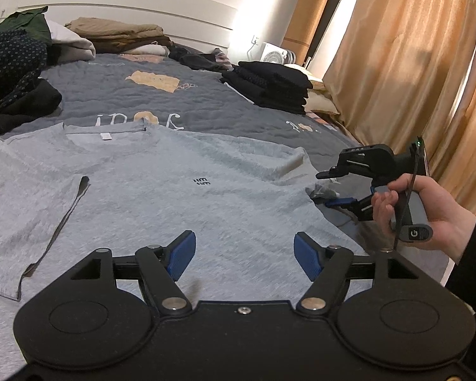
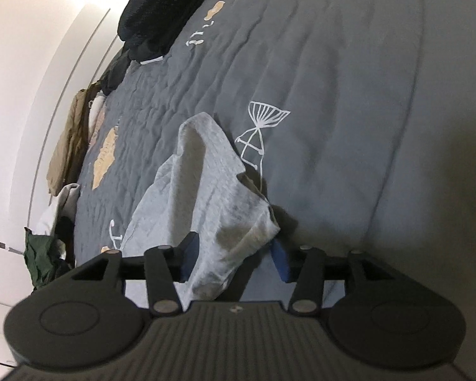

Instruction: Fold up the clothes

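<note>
Grey and soft, the light-grey cotton T-shirt [image 1: 181,190] lies flat on the dark-grey quilted bed cover [image 1: 206,104], neck away from us. It looks light and floppy, so I think the edges and sleeves are the best places to take hold. The left tongs [image 1: 242,255] are spread with nothing between them. The right tongs [image 2: 234,257] stand apart too, with the shirt's sleeve [image 2: 212,190] lying loose between them. A stack of folded black clothes [image 1: 269,85] sits well apart, so nothing seems to block the way.
</note>
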Demonstrator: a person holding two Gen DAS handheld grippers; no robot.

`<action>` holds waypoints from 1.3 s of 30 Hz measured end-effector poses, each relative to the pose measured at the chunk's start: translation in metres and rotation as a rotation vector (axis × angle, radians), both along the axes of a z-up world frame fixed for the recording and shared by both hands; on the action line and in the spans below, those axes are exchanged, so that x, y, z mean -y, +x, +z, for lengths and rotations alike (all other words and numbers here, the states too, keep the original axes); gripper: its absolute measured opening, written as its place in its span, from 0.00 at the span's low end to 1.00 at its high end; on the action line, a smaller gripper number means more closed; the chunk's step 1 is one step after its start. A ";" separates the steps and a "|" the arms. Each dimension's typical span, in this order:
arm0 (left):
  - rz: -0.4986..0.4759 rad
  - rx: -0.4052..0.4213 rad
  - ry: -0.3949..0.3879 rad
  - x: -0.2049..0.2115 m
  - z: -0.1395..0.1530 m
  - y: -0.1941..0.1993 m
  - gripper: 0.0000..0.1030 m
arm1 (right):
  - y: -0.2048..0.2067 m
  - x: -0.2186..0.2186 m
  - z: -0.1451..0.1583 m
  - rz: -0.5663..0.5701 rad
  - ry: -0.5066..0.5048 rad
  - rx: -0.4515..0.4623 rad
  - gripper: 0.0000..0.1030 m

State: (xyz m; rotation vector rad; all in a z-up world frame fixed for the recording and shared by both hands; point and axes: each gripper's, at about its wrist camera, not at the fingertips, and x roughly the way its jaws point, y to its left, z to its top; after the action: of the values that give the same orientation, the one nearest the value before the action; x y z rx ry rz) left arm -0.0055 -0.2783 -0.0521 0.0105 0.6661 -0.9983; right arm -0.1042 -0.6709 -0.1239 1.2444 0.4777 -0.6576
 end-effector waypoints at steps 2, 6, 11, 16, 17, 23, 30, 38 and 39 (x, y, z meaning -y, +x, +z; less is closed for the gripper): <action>-0.002 0.003 0.007 0.001 -0.001 0.000 0.66 | 0.003 0.000 0.001 0.011 -0.016 -0.004 0.42; -0.004 0.000 0.012 0.001 -0.001 0.001 0.66 | 0.006 -0.003 0.007 0.031 -0.095 -0.009 0.14; 0.002 -0.006 0.016 0.000 -0.002 0.003 0.66 | 0.014 -0.014 0.026 0.116 -0.215 0.017 0.05; 0.027 -0.037 0.000 -0.004 -0.002 0.010 0.66 | 0.035 -0.046 0.059 0.313 -0.468 0.029 0.05; 0.035 -0.047 -0.007 -0.005 -0.002 0.012 0.66 | 0.037 -0.056 0.064 0.377 -0.522 0.038 0.05; 0.092 -0.076 -0.008 -0.012 -0.003 0.025 0.66 | 0.053 -0.139 0.073 0.856 -0.898 0.022 0.04; 0.130 -0.089 0.011 -0.017 -0.006 0.033 0.66 | 0.064 -0.180 0.021 1.177 -0.956 -0.199 0.10; 0.098 -0.106 0.015 -0.021 -0.005 0.035 0.69 | 0.043 -0.160 0.038 1.144 -0.800 -0.239 0.45; 0.096 -0.109 0.008 -0.021 -0.005 0.035 0.69 | 0.038 -0.153 0.044 1.129 -0.764 -0.235 0.45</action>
State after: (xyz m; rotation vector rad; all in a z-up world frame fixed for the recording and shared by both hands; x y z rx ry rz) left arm 0.0290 -0.2574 -0.0570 -0.0684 0.7636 -0.9086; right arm -0.0660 -0.5176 -0.0802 0.0649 0.9043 0.0305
